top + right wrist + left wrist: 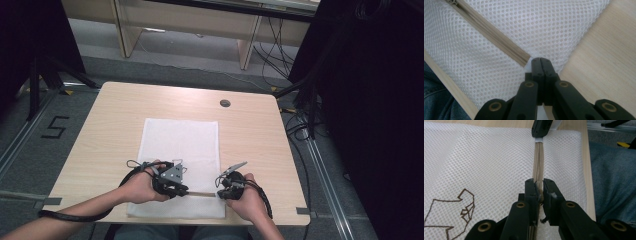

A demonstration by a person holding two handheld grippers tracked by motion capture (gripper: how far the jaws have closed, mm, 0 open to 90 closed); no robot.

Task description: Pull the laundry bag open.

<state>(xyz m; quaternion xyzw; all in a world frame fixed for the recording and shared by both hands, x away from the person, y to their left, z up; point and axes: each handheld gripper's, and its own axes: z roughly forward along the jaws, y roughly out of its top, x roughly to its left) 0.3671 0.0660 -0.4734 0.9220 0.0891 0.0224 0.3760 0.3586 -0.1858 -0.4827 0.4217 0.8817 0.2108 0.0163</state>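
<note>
A white mesh bag [180,140] lies flat on the wooden table [115,115], with its beige zipper [202,194] running along the near end. My left gripper [181,190] is shut on the zipper pull [539,192], a small brownish piece pinched between the jaw tips in the left gripper view [539,183]. The zipper [538,160] stretches straight ahead from there to my right gripper [541,127]. That right gripper [219,193] is shut on the bag's edge just past the zipper's end [524,58], its jaws pressed together [540,61].
A brown line drawing [451,217] is printed on the mesh. A round cable hole [225,103] sits in the table's far side. The person's jeans [614,182] lie just beyond the near table edge. Black stands and cables [300,120] flank the table.
</note>
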